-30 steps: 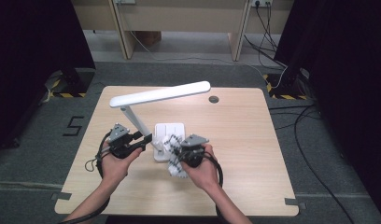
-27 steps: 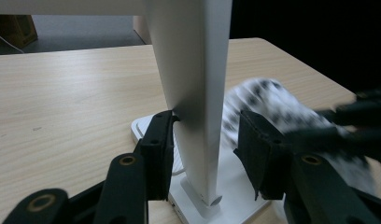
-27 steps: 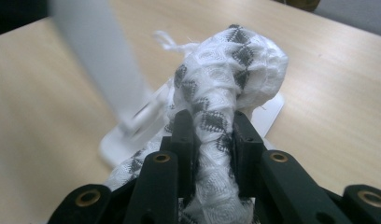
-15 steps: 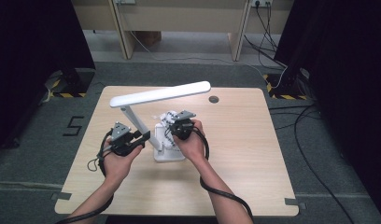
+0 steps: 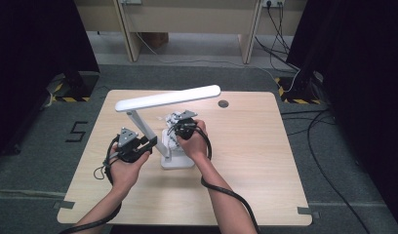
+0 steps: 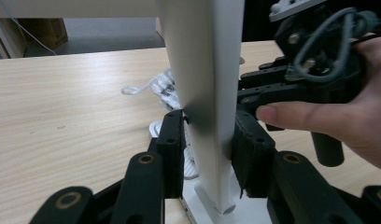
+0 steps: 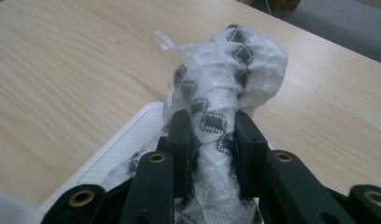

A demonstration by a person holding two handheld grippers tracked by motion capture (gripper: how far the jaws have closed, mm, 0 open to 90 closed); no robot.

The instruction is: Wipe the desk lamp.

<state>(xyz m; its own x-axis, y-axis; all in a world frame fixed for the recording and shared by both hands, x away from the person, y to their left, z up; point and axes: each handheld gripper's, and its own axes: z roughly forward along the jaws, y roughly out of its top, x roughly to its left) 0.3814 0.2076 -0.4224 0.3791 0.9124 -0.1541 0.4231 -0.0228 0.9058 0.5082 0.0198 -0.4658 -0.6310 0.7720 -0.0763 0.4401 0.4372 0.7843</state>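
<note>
Lamp: a white plastic desk lamp (image 5: 168,100) stands on the light wooden table (image 5: 265,156), its flat rectangular base (image 5: 180,160) near the middle of the tabletop, its slanted white stem (image 6: 205,93) rising to a long flat head that reaches towards the far right.

Left gripper: the black two-jaw left gripper (image 5: 147,144) lies level, just left of the base, pointing at the lower stem. In the left gripper view its jaws have just been closing, and the stem sits between them with both pads (image 6: 172,144) set against its sides: a narrow hold on the stem.

Cloth: a white cloth with a dark diamond pattern (image 7: 221,93) is bunched into a thick roll over the far part of the base, behind the stem as the high view shows it, with a loose loop of white thread at its far end.

Right gripper: the black two-jaw right gripper (image 5: 173,130) sits over the base, just right of the stem. In the right gripper view its jaws pinch the bunched cloth at its waist; the roll rises between them, above the ribbed white edge of the base.

Hands: the left hand (image 5: 124,168) and the right hand (image 5: 196,146) each wrap a gripper body, close together on either side of the stem.
</note>
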